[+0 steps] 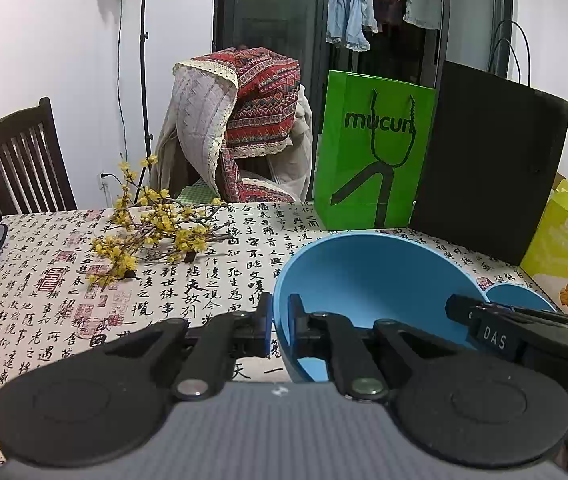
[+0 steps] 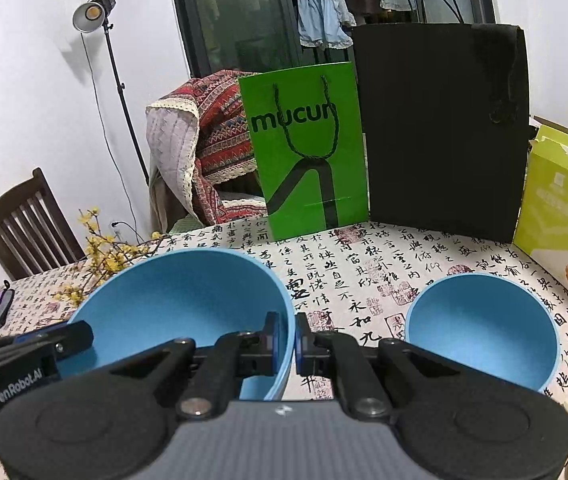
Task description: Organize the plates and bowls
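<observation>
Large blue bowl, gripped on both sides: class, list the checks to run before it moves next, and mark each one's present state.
1. Left hand-held gripper shut on large blue bowl rim: ok.
2. Right hand-held gripper shut on opposite rim: ok.
3. Large bowl empty: ok.
4. Small blue bowl empty, upright on table: ok.
5. Bowl clear of flower branch: ok.
6. Bowl's underside off table: cannot tell.

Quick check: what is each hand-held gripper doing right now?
Left hand-held gripper: closed on the large blue bowl rim.
Right hand-held gripper: closed on the same bowl's opposite rim.

big bowl [image 2: 188,292]: matt plastic | green bag [image 2: 304,148]: glossy paper
</observation>
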The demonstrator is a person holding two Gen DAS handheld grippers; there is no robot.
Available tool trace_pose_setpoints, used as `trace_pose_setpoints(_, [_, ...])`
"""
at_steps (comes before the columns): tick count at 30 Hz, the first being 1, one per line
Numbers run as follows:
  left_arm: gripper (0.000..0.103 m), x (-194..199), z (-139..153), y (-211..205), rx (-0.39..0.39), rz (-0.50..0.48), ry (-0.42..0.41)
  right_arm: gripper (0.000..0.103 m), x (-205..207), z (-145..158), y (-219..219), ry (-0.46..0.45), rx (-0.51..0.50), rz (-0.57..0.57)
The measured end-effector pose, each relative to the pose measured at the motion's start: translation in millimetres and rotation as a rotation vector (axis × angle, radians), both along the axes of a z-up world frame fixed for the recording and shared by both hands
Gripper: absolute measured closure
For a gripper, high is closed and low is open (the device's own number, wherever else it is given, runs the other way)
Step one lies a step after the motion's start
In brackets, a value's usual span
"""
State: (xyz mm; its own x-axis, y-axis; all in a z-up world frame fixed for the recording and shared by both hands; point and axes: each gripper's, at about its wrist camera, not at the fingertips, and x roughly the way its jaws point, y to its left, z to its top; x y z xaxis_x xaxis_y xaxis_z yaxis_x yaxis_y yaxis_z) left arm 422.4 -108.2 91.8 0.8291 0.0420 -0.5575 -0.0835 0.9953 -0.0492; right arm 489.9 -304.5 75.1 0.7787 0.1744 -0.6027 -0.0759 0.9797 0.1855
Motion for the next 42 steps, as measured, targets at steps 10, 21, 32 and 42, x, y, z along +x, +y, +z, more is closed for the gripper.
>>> trace_pose_setpoints(10, [0.095,-27.4,10.6,7.4,-0.005,0.008,-0.017,0.095,-24.9,12.6,4.9,-0.017,0.005,0.011])
trace_pose_setpoints(21, [0.095,-62.4,18.8,19.9,-0.022,0.017,-0.026,0.095,-59.0,23.3,15.2,-0.027,0.009,0.020])
trace_pose_setpoints(32, [0.095,-96.7,21.8,36.0,-0.034,0.029,-0.037,0.095,-87.3,23.7,32.3,-0.035,0.004,0.037])
trace_pose_setpoints(42, [0.095,-120.1,17.4,46.3,-0.016,0.046,-0.034,0.095,-111.4,22.7,43.2,-0.051,0.001,0.065])
